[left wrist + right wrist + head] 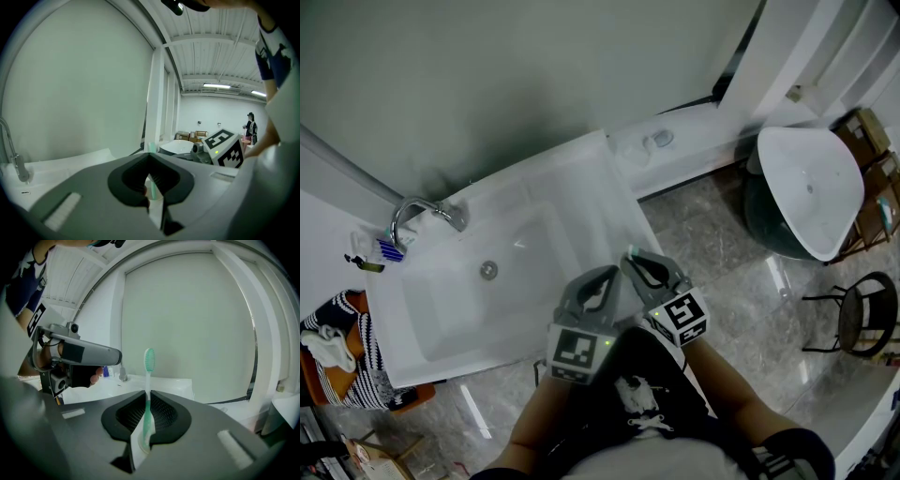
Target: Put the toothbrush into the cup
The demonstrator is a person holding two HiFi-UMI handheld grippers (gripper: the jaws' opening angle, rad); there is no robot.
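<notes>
Right gripper is clamped on the toothbrush by its lower handle, with the bristle head up and well clear of the jaws. Left gripper is held just beside it, jaws together, nothing gripped. Both are positioned over the near edge of the sink. The cup is not identified with certainty; a small round item on the far ledge may be it. Risk: the long free stalk may be pivoted or dropped if a rim is knocked
</notes>
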